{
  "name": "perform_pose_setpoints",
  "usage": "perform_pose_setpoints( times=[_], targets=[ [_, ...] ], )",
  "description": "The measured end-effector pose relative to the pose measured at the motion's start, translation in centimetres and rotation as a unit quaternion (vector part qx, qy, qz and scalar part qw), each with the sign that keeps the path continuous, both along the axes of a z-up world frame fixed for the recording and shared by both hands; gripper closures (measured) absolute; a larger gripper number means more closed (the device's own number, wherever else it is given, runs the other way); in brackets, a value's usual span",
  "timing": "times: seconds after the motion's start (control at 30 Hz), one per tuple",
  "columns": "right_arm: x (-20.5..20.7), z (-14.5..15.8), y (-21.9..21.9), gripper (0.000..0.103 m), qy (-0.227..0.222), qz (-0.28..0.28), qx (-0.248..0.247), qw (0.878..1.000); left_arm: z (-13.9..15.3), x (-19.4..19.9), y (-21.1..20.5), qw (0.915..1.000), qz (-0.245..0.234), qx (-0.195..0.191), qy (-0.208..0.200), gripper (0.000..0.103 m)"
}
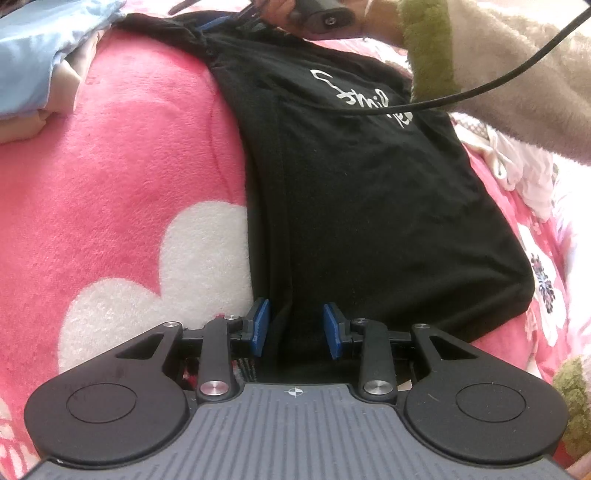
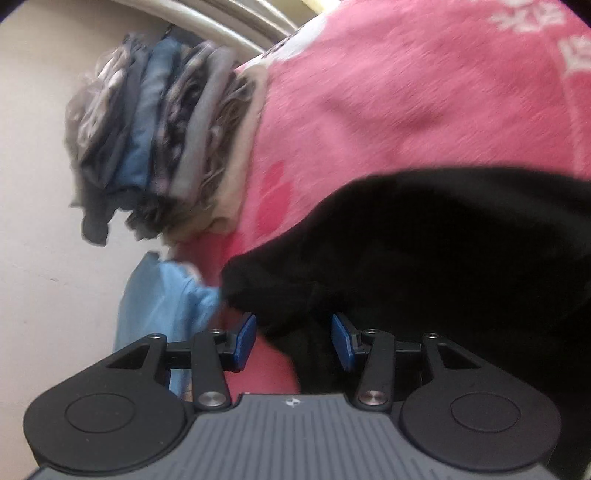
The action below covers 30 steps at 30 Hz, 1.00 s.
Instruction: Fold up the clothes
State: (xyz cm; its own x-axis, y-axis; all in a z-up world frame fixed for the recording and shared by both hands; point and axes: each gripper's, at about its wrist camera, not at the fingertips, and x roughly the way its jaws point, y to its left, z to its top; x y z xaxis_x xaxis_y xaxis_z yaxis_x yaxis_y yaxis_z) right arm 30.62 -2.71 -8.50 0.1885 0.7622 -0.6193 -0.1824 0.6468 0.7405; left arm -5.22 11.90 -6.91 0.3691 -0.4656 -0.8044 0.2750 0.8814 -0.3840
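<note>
A black T-shirt [image 1: 369,206] with white script lettering lies folded into a long strip on a pink fleece blanket [image 1: 129,155]. My left gripper [image 1: 296,328] is open at the shirt's near end, and its blue pads [image 1: 260,326] straddle a fold of the black cloth. At the far end, by the collar, a hand [image 1: 277,9] holds the other gripper. In the right wrist view, my right gripper [image 2: 293,341] is open too. The bunched end of the black T-shirt [image 2: 424,258] sits just ahead of it and reaches into the right side of the gap.
A stack of folded clothes [image 2: 159,140] sits against the wall beyond the blanket [image 2: 406,92]. A light blue garment [image 2: 162,295] lies close by and shows again as light blue cloth [image 1: 40,48]. A fuzzy beige sleeve [image 1: 517,74] and a black cable [image 1: 480,86] cross the upper right. White patterned fabric [image 1: 524,173] lies right of the shirt.
</note>
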Motion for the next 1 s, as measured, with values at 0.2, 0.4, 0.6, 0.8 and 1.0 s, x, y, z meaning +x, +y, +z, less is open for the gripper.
perform_pose_setpoints(
  times=[0.2,0.4,0.6,0.8,1.0],
  targets=[
    [-1.4,0.8,1.5,0.055,-0.012,0.039,0.061,0.997,-0.1,-0.1,0.4,0.9999,0.007,-0.009,0.003,0.071],
    [-1.6,1.2,1.2,0.055,-0.012,0.029,0.109,0.994,-0.2,-0.1,0.5,0.9998,0.013,-0.018,0.004,0.071],
    [-2.8,-3.2,2.8,0.068,0.051,0.011,0.086,0.995,-0.1,-0.1,0.5,0.9997,0.013,-0.018,0.006,0.071],
    [-4.4,-2.5,1.8,0.068,0.095,0.032,0.132,0.986,-0.1,-0.4,1.0,0.9993,0.018,-0.029,0.015,0.071],
    [-6.6,5.6,-7.4,0.068,0.024,0.086,0.057,0.994,0.0,-0.8,1.8,0.9985,0.024,-0.037,0.032,0.066]
  ],
)
